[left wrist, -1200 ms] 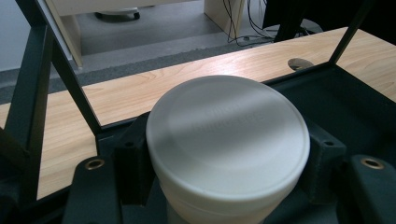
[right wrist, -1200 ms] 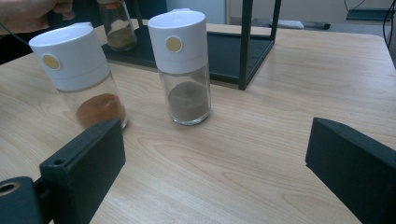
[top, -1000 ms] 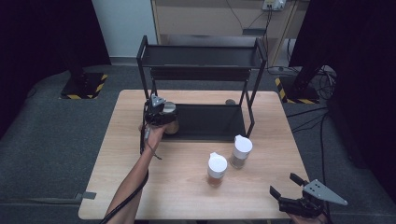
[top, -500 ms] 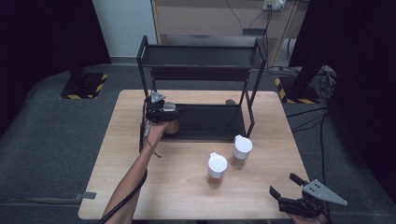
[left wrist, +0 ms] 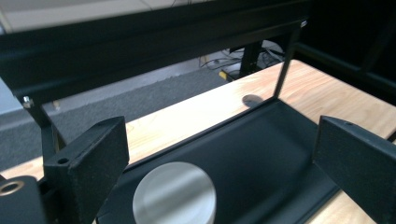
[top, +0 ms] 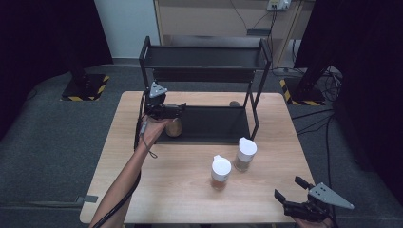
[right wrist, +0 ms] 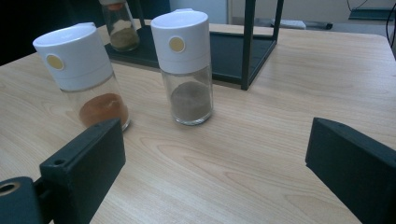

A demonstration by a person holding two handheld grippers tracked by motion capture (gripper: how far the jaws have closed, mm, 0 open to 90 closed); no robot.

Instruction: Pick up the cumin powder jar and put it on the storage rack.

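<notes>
My left gripper (top: 177, 110) jaws stand released over the jar (left wrist: 173, 199) on the shelf tray (left wrist: 261, 154); I should lift straight up

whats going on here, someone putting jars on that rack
A person works with a gripper in each hand. The left gripper is at the bottom tray of the black rack, its fingers open around a spice jar standing at the tray's left end. Two more white-capped jars, one with orange powder and one with dark powder, stand on the table. The right gripper is open at the table's near right corner.
</notes>
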